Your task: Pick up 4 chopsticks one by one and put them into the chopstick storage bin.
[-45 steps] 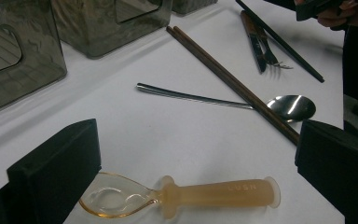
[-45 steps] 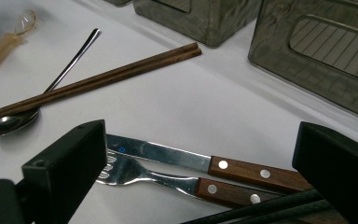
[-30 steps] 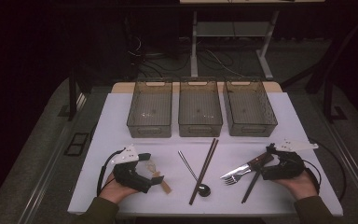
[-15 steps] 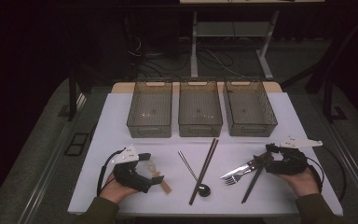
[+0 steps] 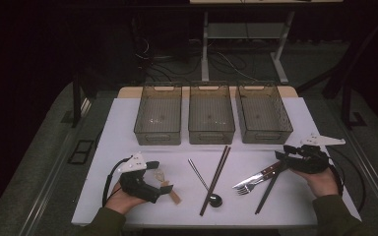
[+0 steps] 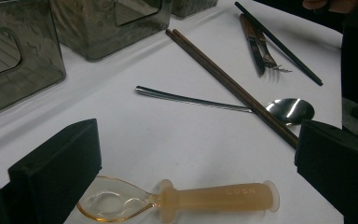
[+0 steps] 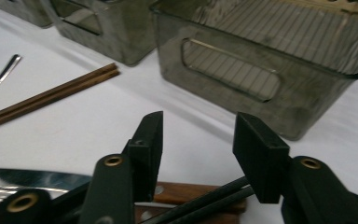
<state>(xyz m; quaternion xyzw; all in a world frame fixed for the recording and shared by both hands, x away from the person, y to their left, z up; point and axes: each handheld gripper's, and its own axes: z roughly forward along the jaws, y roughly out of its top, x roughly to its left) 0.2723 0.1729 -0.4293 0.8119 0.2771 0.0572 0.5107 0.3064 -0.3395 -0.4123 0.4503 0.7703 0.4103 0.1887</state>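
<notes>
Showing smoky grey translucent bins [image 5: 211,115], white table [image 5: 128,123], brown chopsticks [image 5: 216,176], black chopsticks [image 5: 268,189], silver spoon [image 6: 223,103], amber clear-bowled spoon [image 6: 205,198], wood-handled knife [image 5: 256,176].

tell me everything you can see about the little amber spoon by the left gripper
The amber spoon is a small, translucent, plastic-looking piece with a clear shallow bowl and a thick, round, flanged handle bearing faint raised lettering. It lies flat on the white table, near its front edge, between the open jaws of the left gripper. No jaw presses on it, and it lies apart from the other cutlery.
</notes>
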